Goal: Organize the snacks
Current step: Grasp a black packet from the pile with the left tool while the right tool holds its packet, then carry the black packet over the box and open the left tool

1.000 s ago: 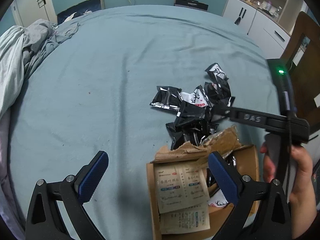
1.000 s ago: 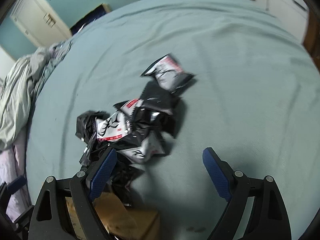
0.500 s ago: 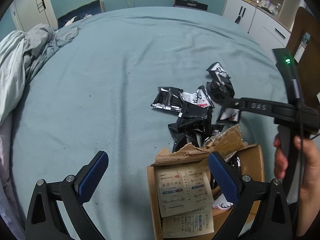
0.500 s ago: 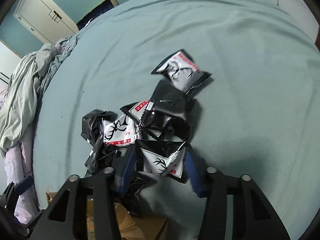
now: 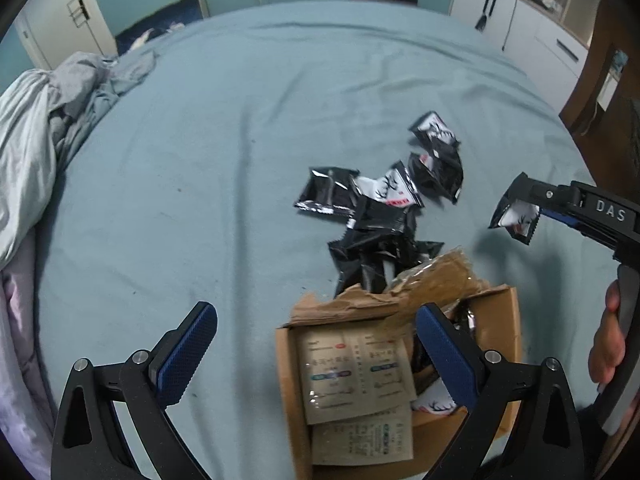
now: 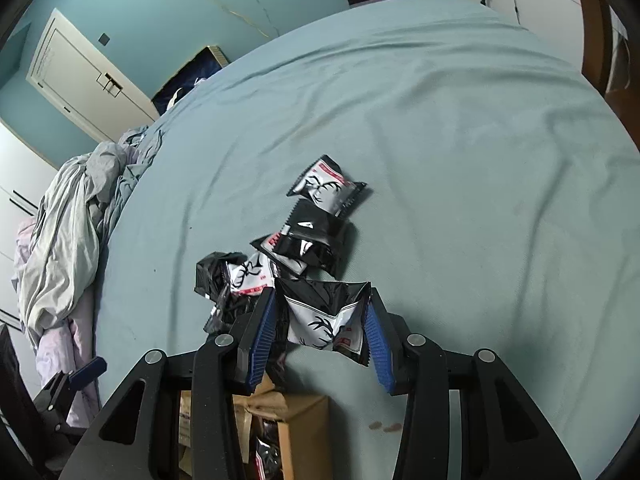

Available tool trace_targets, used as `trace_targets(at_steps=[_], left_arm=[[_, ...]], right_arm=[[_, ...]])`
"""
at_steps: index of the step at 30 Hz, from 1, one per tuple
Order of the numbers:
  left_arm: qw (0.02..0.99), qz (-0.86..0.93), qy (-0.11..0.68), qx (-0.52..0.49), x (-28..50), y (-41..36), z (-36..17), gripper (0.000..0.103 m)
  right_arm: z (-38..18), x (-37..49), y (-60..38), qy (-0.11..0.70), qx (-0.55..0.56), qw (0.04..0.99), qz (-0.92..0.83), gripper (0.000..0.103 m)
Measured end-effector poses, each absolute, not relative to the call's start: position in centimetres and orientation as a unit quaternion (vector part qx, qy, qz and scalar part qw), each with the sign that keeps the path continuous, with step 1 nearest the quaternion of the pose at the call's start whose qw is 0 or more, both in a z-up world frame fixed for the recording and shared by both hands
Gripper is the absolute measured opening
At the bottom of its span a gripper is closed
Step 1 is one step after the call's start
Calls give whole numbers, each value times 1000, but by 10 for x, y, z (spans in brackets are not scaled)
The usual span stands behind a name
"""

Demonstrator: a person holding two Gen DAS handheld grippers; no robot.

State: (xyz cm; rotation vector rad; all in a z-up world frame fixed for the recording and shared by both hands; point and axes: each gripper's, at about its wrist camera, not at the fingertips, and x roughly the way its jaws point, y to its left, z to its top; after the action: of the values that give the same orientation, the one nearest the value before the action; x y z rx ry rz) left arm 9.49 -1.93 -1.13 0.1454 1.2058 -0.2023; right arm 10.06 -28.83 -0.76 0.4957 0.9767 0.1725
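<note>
Right gripper pinching one snack packet clear of the pile; left gripper spread and idle over the box.

You have the right gripper [image 6: 320,330] pressed in on a crinkled black-and-white foil snack packet with an antler print [image 6: 326,318], blue pads on its two side edges, so it hangs free of the bed at lower centre of the right wrist view. The side grip likely lets it drop cleanly on release. In the left wrist view the same packet [image 5: 516,220] sits at right, above and beyond the torn brown cardboard box [image 5: 498,344], which already holds paper sachets and packets. The loose pile of black foil packets [image 5: 380,216] lies on the teal bedsheet [image 5: 240,140] mid-frame, just beyond the box's torn flap. Your left gripper [image 5: 316,354] is spread wide, holding nothing, probably parked by the box.
</note>
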Motion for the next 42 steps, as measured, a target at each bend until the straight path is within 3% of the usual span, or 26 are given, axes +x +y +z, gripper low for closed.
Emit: trace_targets(at_steps=[8,21,23,26,30,42], left_arm=[[805,-88,575,112,137,-56,-7,102],[722,-84,685,56,201,-88,-82,101],[718,-84,690,44,202,-85,-87,93],[702,-92,706,15,203,-78,-95,67],[687,-95,719,-34,201,-58,-102,53],[757,-79,641,-94,169,7,-18,51]], right_arm=[[-2,116,-302,470,248,843,87,42],[-11,121,-313,476,274,829,100,42],[-14,123,-312,480,277,826,102,42],[-16,125,-310,483,275,825,102,42],[-15,125,-309,482,273,827,97,42],[-21,96,-313,481,272,831,71,42]])
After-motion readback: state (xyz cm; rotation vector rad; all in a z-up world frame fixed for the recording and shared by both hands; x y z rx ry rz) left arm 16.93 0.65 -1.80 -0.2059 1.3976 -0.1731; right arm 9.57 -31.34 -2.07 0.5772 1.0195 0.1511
